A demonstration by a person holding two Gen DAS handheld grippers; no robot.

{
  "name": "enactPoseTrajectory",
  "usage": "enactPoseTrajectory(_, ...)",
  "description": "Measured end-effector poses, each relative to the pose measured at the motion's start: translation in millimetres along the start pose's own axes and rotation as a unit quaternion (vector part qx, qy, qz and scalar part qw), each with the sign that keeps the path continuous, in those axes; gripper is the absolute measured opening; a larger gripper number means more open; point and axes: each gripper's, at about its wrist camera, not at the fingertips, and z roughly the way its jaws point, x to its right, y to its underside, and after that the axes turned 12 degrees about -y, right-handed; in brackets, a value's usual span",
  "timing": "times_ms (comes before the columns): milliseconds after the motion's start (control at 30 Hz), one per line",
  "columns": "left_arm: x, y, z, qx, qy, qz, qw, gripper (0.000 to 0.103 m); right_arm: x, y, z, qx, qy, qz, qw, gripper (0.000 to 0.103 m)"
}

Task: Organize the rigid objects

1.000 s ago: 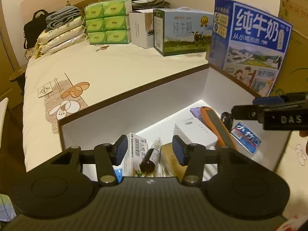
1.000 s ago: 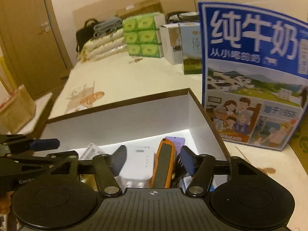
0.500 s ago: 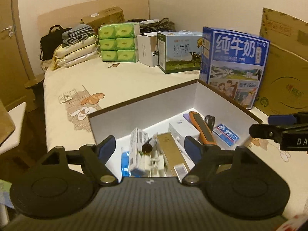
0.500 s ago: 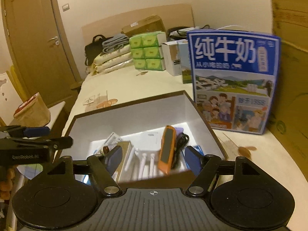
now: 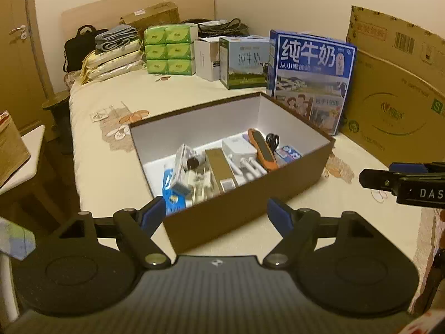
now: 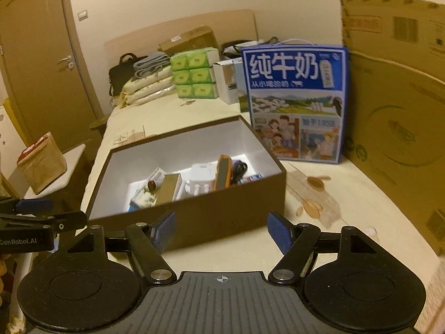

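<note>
Now, box: rectangular brown cardboard box (image 5: 242, 214) with smooth white walls is sitting on the cream bedsheet (image 5: 111, 172).
Contents: orange-edged tool (image 5: 262, 150), white plastic device (image 5: 240, 153), gold carton (image 5: 219, 167) are lying side by side inside the box.
Left gripper (image 5: 217, 214): hovering before the box's near wall, blue pads spread, empty.
Right gripper (image 6: 222, 229): likewise gaping, gripping nothing.
Milk carton (image 6: 296, 103): glossy blue, standing behind the box.

Left gripper (image 5: 216, 214) jaws spread wide, empty; right gripper (image 6: 222, 229) likewise wide, empty, roughly level with it, apparently side by side.
</note>
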Motion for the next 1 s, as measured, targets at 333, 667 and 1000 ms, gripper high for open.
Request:
enactPoseTrajectory(333, 14, 33, -37, -0.018, 0.006, 0.005, 0.9998, 0.077, -6, 35, -38, -0.013, 0.003, 0.022, 1.000, 0.070)
enactPoseTrajectory(667, 31, 60, -68, -0.028, 0.016, 0.018, 0.9993, 0.077, -12, 67, -74, -0.024, 0.017, 0.031, 0.999, 0.070)
enactPoseTrajectory(1000, 41, 83, -96, -0.029, 0.024, 0.032, 0.9988, 0.077, -20, 93, -106, -0.031, 0.022, 0.039, 0.999, 0.070)
